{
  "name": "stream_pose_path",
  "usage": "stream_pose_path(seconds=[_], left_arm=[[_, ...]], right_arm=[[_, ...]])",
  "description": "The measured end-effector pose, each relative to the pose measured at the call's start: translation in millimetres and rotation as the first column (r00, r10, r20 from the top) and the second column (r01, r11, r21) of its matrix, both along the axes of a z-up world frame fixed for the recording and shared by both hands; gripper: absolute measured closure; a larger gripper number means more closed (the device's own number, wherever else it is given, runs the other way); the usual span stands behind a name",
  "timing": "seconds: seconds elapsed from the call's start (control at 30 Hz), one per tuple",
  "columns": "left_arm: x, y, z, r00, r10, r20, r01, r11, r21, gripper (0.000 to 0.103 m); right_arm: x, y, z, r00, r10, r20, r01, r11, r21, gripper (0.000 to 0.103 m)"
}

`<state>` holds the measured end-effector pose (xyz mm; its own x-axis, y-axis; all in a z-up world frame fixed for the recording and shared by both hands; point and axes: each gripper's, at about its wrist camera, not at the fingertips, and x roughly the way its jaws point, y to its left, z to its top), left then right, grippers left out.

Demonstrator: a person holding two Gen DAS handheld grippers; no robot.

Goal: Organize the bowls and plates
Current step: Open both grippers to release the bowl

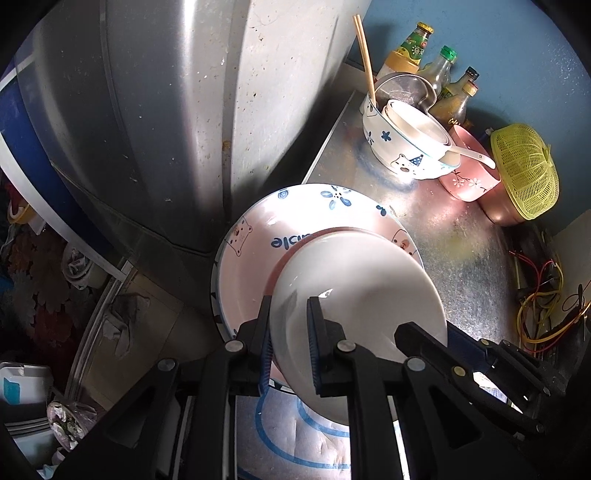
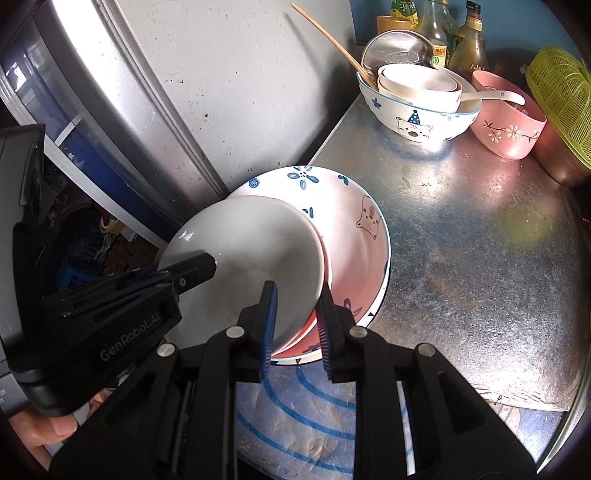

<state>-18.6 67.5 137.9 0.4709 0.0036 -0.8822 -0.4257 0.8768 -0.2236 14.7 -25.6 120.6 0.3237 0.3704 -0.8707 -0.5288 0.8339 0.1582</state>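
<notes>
A deep white plate (image 1: 362,280) (image 2: 251,240) lies tilted inside a larger pink plate (image 1: 251,266) (image 2: 354,251) with bear and blue flower prints, at the left edge of the metal counter (image 2: 480,258). My left gripper (image 1: 290,308) straddles the white plate's near-left rim, with a narrow gap showing between its pads. My right gripper (image 2: 297,293) straddles the near-right rim where both plates overlap, its pads standing apart from the rim. In the right wrist view one of the left gripper's fingers (image 2: 195,267) lies over the white plate.
At the back stands a bear-print bowl (image 2: 417,118) holding smaller white bowls, chopsticks and a spoon. Beside it are a pink flower bowl (image 2: 509,129), a green basket (image 2: 561,85) and bottles (image 2: 436,33). A grey appliance (image 2: 221,92) rises on the left. A blue-ringed mat (image 2: 306,417) lies under my grippers.
</notes>
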Motion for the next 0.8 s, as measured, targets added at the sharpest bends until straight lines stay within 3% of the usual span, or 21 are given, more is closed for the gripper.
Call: stream_pose_path(seconds=[0.07, 0.23, 0.37, 0.5, 0.57, 0.63, 0.8], left_arm=[[-0.4, -1.0, 0.0, 1.000, 0.000, 0.003, 0.000, 1.000, 0.000, 0.085], [-1.0, -0.7, 3.4, 1.000, 0.005, 0.011, -0.005, 1.000, 0.016, 0.080], [-3.4, -0.1, 4.6, 1.000, 0.011, 0.017, -0.012, 1.000, 0.009, 0.076], [-7.7, 0.9, 8.2, 0.999, 0.025, 0.032, -0.025, 1.000, 0.010, 0.056], [-9.7, 1.0, 10.4, 0.999, 0.030, 0.043, -0.030, 1.000, 0.004, 0.051], [-10.9, 0.4, 12.6, 0.998, 0.033, 0.049, -0.034, 0.999, 0.008, 0.038], [-12.6, -3.7, 18.1, 0.997, 0.033, 0.068, -0.035, 0.999, 0.020, 0.018]], right_arm=[[-1.4, -0.7, 0.9, 1.000, -0.004, 0.006, 0.004, 1.000, -0.003, 0.070], [-2.1, -3.6, 5.5, 1.000, -0.007, 0.016, 0.007, 1.000, 0.017, 0.070], [-3.2, -6.5, 11.8, 0.999, -0.015, 0.031, 0.014, 0.999, 0.029, 0.061], [-0.9, -15.1, 15.1, 0.999, -0.037, 0.032, 0.036, 0.998, 0.042, 0.049], [0.9, -20.5, 16.1, 0.998, -0.053, 0.034, 0.051, 0.998, 0.047, 0.036], [2.4, -26.5, 17.8, 0.997, -0.069, 0.038, 0.067, 0.996, 0.058, 0.028], [8.0, -40.6, 22.1, 0.994, -0.098, 0.044, 0.094, 0.992, 0.081, 0.009]])
